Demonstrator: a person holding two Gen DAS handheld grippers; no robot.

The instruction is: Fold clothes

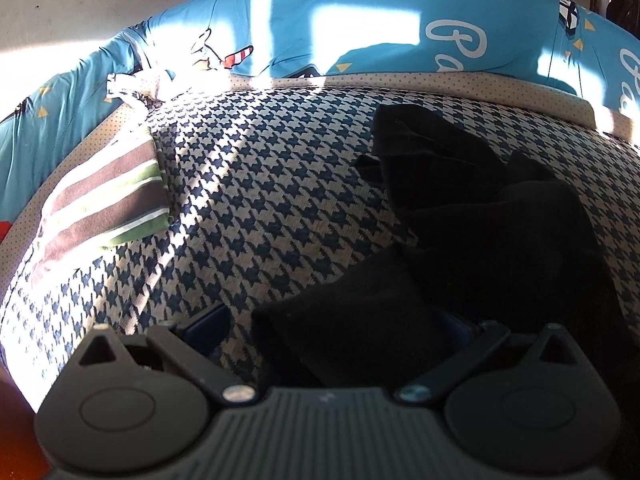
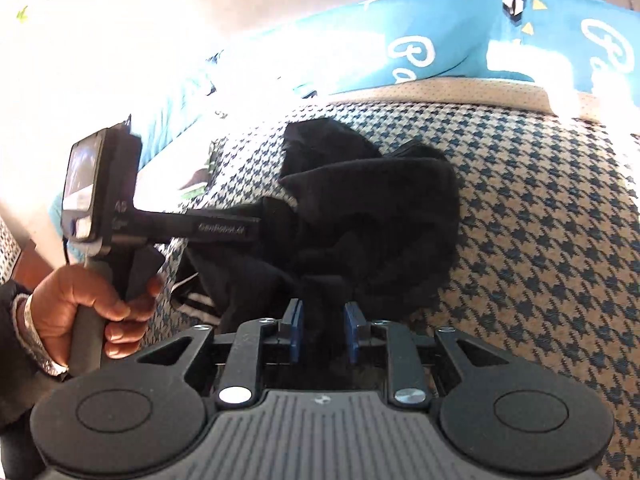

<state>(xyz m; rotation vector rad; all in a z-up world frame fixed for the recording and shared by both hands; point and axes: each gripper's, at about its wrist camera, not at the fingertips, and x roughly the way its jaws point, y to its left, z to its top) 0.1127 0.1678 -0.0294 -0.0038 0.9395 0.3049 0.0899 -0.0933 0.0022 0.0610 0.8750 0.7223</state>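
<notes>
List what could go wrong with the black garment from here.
1. The black garment lies bunched in a heap on the houndstooth cover, so any fold may trap wrinkles.
2. The right gripper has only a narrow gather of cloth between its pads; it could slip free.
3. The left gripper stands wide around a dark, shadowed flap, so closing may catch several layers.

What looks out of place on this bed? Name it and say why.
The black garment lies bunched and crumpled on the houndstooth cover, not flat or folded. A striped cloth sits loosely at the cover's left edge. Nothing looks spilled or damaged.
</notes>
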